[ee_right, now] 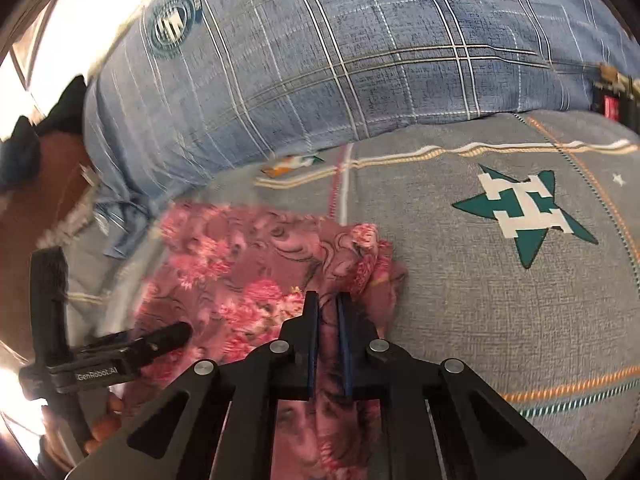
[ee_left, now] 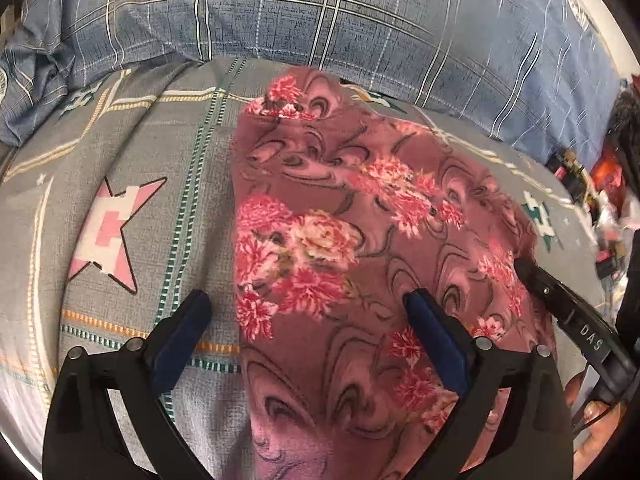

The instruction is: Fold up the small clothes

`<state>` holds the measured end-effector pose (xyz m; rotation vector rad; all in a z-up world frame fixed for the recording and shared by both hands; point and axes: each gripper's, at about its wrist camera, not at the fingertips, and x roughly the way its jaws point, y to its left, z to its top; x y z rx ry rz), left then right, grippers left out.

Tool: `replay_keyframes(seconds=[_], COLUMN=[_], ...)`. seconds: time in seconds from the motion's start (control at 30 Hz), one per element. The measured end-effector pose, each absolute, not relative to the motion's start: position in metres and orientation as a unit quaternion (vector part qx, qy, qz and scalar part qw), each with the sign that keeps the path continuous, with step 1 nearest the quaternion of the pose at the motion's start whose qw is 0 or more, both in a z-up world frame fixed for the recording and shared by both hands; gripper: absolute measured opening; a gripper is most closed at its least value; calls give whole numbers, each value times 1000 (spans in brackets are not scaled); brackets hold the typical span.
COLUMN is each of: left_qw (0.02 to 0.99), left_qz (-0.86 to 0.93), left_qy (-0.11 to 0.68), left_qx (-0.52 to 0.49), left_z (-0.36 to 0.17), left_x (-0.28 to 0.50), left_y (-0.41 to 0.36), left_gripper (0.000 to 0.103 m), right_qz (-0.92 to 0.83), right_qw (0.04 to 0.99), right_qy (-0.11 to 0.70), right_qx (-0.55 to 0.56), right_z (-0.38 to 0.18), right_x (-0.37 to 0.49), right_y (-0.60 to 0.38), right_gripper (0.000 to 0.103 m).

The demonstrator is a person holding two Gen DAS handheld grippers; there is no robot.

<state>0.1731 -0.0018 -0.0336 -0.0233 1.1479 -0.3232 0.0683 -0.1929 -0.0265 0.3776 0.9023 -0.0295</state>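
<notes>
One small garment [ee_left: 360, 240], mauve-pink with red and cream flowers, lies on a grey bedsheet [ee_left: 160, 208] printed with stars. Two of those stars show in the left wrist view, a pink one [ee_left: 108, 236] left of the cloth and a green one [ee_left: 542, 220] at its right edge; the right wrist view shows one full green star [ee_right: 524, 216] well clear of the cloth. One blue plaid quilt [ee_left: 320, 20] is bunched along the far side of the sheet, just behind the garment. Two grippers are at work. The left gripper [ee_left: 306, 306] has its jaws spread wide, one blue pad over the bare sheet and the other over the cloth, gripping nothing. The right gripper [ee_right: 328, 304] has its jaws pressed nearly together, pinching a raised fold of the garment near its edge, with the cloth bunched up just beyond the fingertips.
</notes>
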Motion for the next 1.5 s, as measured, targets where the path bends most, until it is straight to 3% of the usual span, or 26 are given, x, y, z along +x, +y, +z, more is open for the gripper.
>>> replay_keyframes(seconds=[0.2, 0.33, 0.37, 0.4, 0.43, 0.47, 0.73, 0.77, 0.83, 0.9, 1.0, 1.03, 1.3, 1.37, 1.43, 1.5], left_qw=[824, 827, 827, 827, 827, 827, 823, 824, 827, 831, 839, 839, 839, 838, 841, 840], left_qz=[-153, -143, -142, -141, -140, -139, -126, -127, -135, -143, -153, -153, -155, -155, -154, -149], left_qy=[545, 543, 544, 544, 545, 545, 554, 552, 546, 538, 522, 522, 521, 522, 519, 521], left_qx=[-18, -19, -20, -21, -21, -20, -12, -7, 5, 15, 2, -9, -16, -26, -20, -22], left_z=[-30, -27, -28, -28, -28, -28, -24, -21, -18, -19, -27, -29, -34, -34, -34, -33], left_x=[174, 168, 169, 169, 169, 169, 156, 151, 137, 122, 108, 108, 109, 109, 107, 105], left_y=[6, 4, 1, 2, 2, 2, 11, 12, 15, 18, 26, 28, 29, 31, 30, 31], left_gripper=[101, 102, 102, 102, 102, 103, 103, 103, 103, 103, 103, 103, 103, 103, 103, 103], right_qz=[-2, 16, 9, 5, -4, -10, -11, -4, 2, 14, 32, 33, 17, -2, -27, -39], right_qw=[892, 885, 885, 885, 890, 894, 893, 894, 895, 894, 881, 876, 895, 897, 894, 891], right_qy=[422, 435, 440, 442, 439, 434, 431, 429, 426, 427, 456, 467, 436, 433, 439, 443], right_qx=[160, 166, 154, 144, 127, 114, 128, 129, 129, 132, 122, 116, 98, 87, 85, 95], right_z=[-5, -5, -10, -14, -16, -16, 2, 7, 10, 7, -15, -24, -33, -34, -35, -35], right_x=[44, 31, 29, 29, 27, 25, 12, 6, -6, -19, -28, -29, -36, -36, -36, -38], right_y=[-188, -189, -187, -185, -183, -182, -180, -181, -184, -188, -188, -188, -181, -180, -183, -185], right_gripper=[16, 36, 36, 30, 18, 14, 21, 23, 45, 54, 58, 65, 80, 88, 103, 103])
